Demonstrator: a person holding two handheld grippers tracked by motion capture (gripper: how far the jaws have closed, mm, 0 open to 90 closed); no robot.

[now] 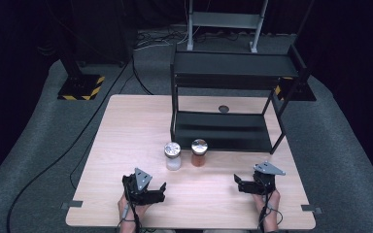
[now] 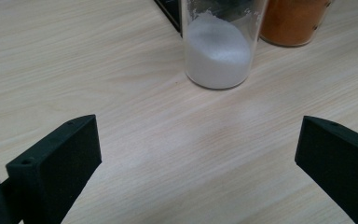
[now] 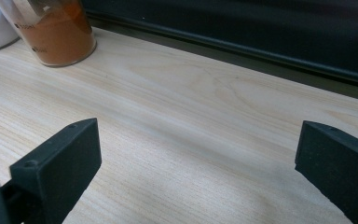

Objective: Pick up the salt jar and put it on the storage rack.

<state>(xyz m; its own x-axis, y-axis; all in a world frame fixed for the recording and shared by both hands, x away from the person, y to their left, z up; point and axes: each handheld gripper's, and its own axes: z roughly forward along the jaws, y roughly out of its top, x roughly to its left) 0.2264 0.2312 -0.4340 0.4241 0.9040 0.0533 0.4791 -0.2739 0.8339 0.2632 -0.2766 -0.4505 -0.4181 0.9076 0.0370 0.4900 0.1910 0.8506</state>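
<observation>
Two clear jars with silver lids stand side by side near the table's middle. The left jar (image 1: 173, 156) holds white powder, the right jar (image 1: 199, 153) orange powder. My left gripper (image 1: 162, 191) rests low near the front edge, below the white jar, jaws wide apart with nothing between them. Along its jaws I see the white jar (image 2: 219, 51) ahead and the orange jar (image 2: 293, 21) beyond it. My right gripper (image 1: 237, 183) sits at the front right, also open and empty. Its own view (image 3: 198, 154) has the orange jar (image 3: 56, 32) at upper left.
A black two-tier metal shelf (image 1: 223, 131) stands on the back half of the light wood table (image 1: 126, 126), right behind the jars; its base edge (image 3: 242, 42) runs ahead of the right gripper. A round hole (image 1: 224, 108) sits in the tabletop behind it. Cables lie on the floor.
</observation>
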